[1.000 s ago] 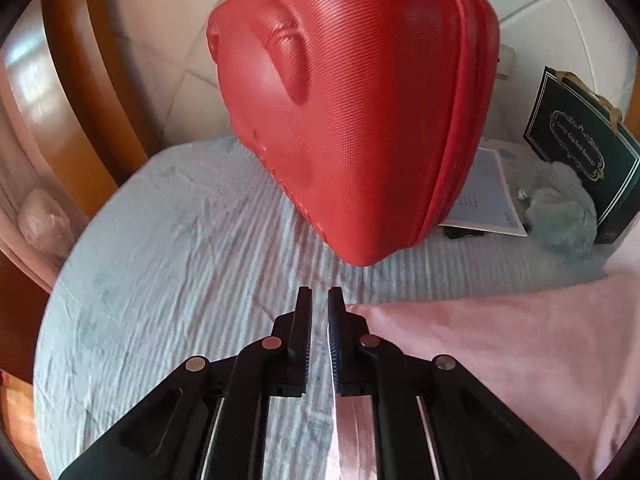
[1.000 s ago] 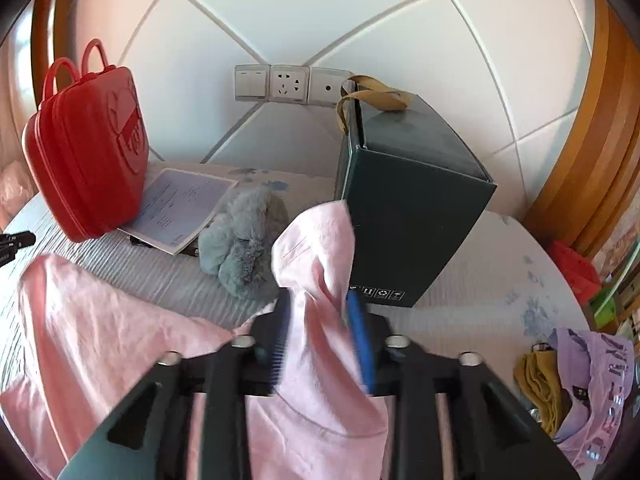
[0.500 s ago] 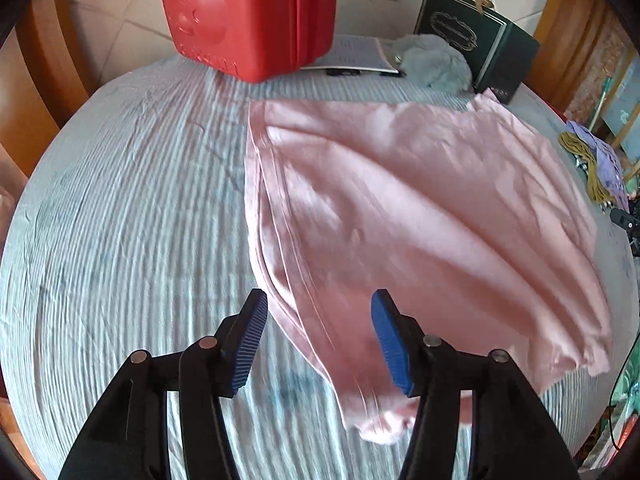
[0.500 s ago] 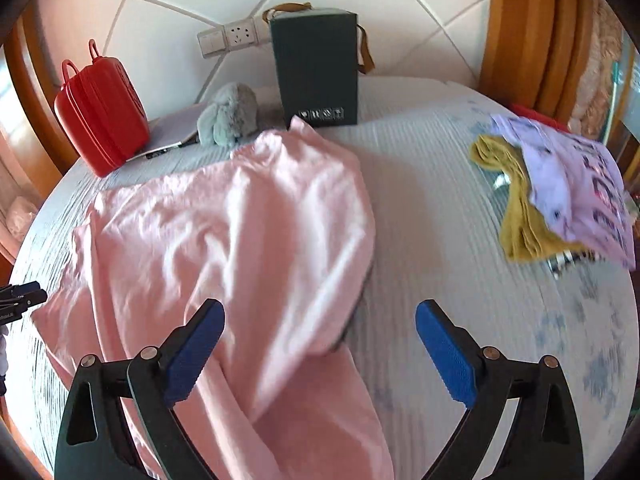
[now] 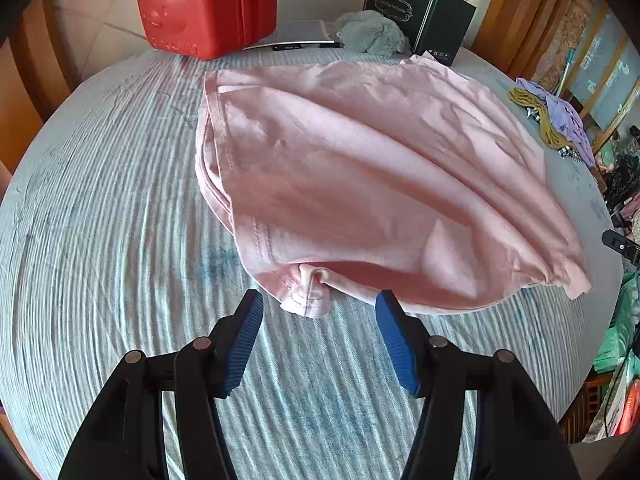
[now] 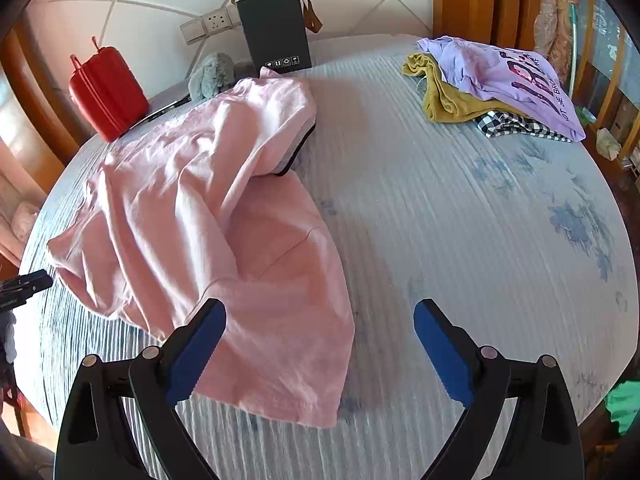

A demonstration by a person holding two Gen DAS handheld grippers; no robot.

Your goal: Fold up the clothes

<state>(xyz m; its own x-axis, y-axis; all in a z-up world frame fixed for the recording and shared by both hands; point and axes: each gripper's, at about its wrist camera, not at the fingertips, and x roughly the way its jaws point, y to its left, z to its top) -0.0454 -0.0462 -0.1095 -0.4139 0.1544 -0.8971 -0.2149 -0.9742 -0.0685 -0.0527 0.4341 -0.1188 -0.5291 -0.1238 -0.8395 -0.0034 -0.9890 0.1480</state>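
A pink garment (image 5: 360, 168) lies rumpled and loosely doubled over on the striped blue bedspread (image 5: 100, 200). My left gripper (image 5: 318, 308) hovers at its near corner with jaws opening; the stitched corner pokes between the blue pads (image 5: 248, 336) without being pressed. In the right wrist view the pink garment (image 6: 192, 200) spreads leftward. My right gripper (image 6: 320, 312) stands wide open over its near flap, the left pad (image 6: 196, 352) above the cloth and the right pad over bare bedspread (image 6: 480, 240).
At the headboard stand a red hard case (image 5: 208, 4), papers (image 5: 296, 32), a grey plush toy (image 5: 372, 32) and a dark green gift bag (image 5: 420, 12). A pile of purple, mustard and checked clothes (image 6: 500, 80) sits at the far right.
Both grippers let go of the pink garment, opened, and drew back from the headboard toward the near edge. The garment dropped and now lies spread on the bed.
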